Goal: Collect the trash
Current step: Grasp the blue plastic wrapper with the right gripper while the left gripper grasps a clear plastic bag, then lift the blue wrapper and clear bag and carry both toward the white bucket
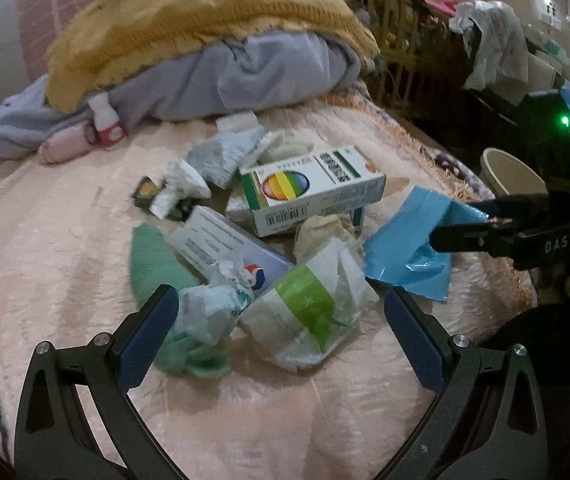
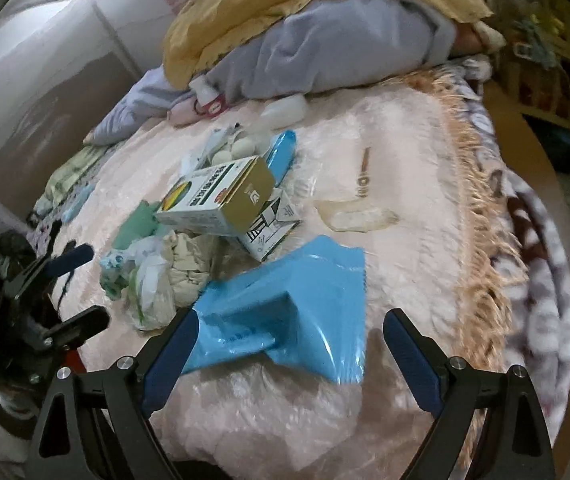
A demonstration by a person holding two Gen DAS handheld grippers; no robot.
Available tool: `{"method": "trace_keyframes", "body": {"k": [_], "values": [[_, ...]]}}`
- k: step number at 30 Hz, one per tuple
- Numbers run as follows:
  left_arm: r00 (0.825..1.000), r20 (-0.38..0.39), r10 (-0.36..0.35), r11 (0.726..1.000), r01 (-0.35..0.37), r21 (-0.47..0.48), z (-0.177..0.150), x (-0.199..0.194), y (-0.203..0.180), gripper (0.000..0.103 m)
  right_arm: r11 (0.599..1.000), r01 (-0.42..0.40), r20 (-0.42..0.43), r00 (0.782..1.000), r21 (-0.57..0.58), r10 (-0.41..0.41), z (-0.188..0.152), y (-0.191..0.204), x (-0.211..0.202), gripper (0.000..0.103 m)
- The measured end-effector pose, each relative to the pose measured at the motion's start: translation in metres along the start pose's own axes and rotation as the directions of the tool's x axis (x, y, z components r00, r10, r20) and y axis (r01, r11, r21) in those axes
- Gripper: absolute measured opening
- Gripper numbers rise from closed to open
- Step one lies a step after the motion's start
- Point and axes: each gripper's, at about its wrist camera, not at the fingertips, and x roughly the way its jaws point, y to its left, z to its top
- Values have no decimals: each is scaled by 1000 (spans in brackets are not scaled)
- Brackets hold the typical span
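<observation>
Pink plush blanket [image 1: 45, 240] covers the bed, fringed along one edge; trash lies heaped at its middle.

- Medicine box [image 1: 313, 188]: white with green bands, a rainbow-striped oval and a barcode on the end; the printed characters are too small to read. It rests on top of the heap.
- Long white and lilac box [image 1: 225, 246]: lies just beside the medicine box; print illegible.
- Green and white wrapper [image 1: 309, 312]: crumpled, at the near edge of the heap.
- Blue plastic bag [image 2: 285, 312]: flat and creased, nearest the right gripper.
- Beige crumpled paper [image 1: 325, 232]: between wrapper and medicine box.
- Green cloth [image 1: 157, 264]: under the left side of the heap.
- Small white bottle [image 1: 105, 120]: red label, against the grey bedding [image 1: 245, 76] under a mustard knitted blanket [image 1: 205, 16].

Left gripper [image 1: 281, 312]: jaws wide, straddling the wrapper without pressing it.
Right gripper [image 2: 289, 340]: jaws wide around the blue bag, holding nothing; its body reads "DAS" in the left view.
</observation>
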Motion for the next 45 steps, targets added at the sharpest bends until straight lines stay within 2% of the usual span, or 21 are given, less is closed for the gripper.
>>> {"method": "trace_keyframes", "body": {"k": [1, 2, 3, 4, 5, 6, 11, 13, 16, 19, 21, 25, 27, 29, 30, 31, 34, 35, 38, 43, 45], "values": [[1000, -15, -8, 1000, 8, 2, 1, 6, 1, 101, 1000, -5, -1, 1000, -5, 5, 2, 0, 3, 92], [1000, -27, -13, 1000, 13, 7, 1, 10, 1, 95, 1000, -16, -3, 1000, -4, 16, 3, -2, 6, 91], [999, -42, -19, 1000, 20, 14, 1, 14, 1, 89, 999, -36, -8, 999, 5, 36, 5, -5, 9, 84], [998, -61, -26, 999, 28, 25, 1, 18, 0, 76, 998, -60, -12, 998, 13, 60, 7, -6, 13, 78], [996, -78, -30, 999, 33, 31, 2, 23, -2, 65, 997, -70, -15, 997, 15, 71, 8, -7, 15, 64], [996, -82, -34, 999, 37, 31, 2, 23, -2, 60, 997, -79, -16, 997, 14, 79, 8, -7, 17, 58], [995, -70, -73, 996, 76, 35, 7, 14, -6, 25, 997, -80, 41, 996, -23, 81, 8, -1, 7, 44], [995, -61, -84, 996, 86, 31, 10, 7, -6, 20, 997, -69, 70, 995, -44, 72, 8, 2, -5, 39], [992, -52, -112, 994, 112, 5, 14, -1, -3, 20, 995, -76, 111, 990, -58, 82, 10, 4, -26, 33], [992, -43, -119, 993, 118, -29, 13, -8, 1, 20, 997, -36, 129, 991, -61, 44, 10, 2, -38, 33], [992, -32, -122, 992, 121, -48, 11, -14, 5, 15, 999, -16, 128, 992, -33, 20, 9, -4, -41, 33], [992, -26, -123, 989, 120, -91, 7, -21, 17, 13, 999, -36, 131, 991, 10, 34, 5, -15, -45, 35], [995, -33, -91, 991, 87, -105, 6, -20, 23, 13, 999, -17, 113, 993, 32, 14, 3, -17, -43, 59], [995, -32, -90, 986, 84, -144, 2, -20, 32, 14, 999, 15, 90, 996, 45, -19, 0, -20, -39, 73], [994, -39, -99, 982, 92, -164, 0, -18, 36, 15, 999, 1, 85, 996, 49, -5, -3, -21, -38, 74], [993, -48, -111, 978, 101, -182, -2, -15, 39, 19, 998, -13, 77, 997, 56, 9, -7, -22, -36, 74], [990, -59, -125, 970, 110, -218, -6, -6, 41, 50, 997, -34, 43, 999, 65, 31, -14, -23, -28, 77], [991, -60, -119, 969, 103, -223, -6, -4, 41, 54, 998, -31, 30, 999, 60, 29, -16, -23, -24, 77], [991, -58, -120, 971, 105, -216, -8, 0, 40, 54, 999, -17, 4, 1000, 39, 17, -18, -19, -18, 77], [991, -83, -108, 974, 88, -209, -13, 8, 42, 54, 998, -46, 2, 999, 49, 46, -12, -22, -12, 81], [989, -92, -118, 974, 97, -206, -16, 9, 40, 49, 997, -58, -2, 998, 57, 58, -11, -23, -4, 81]]}}
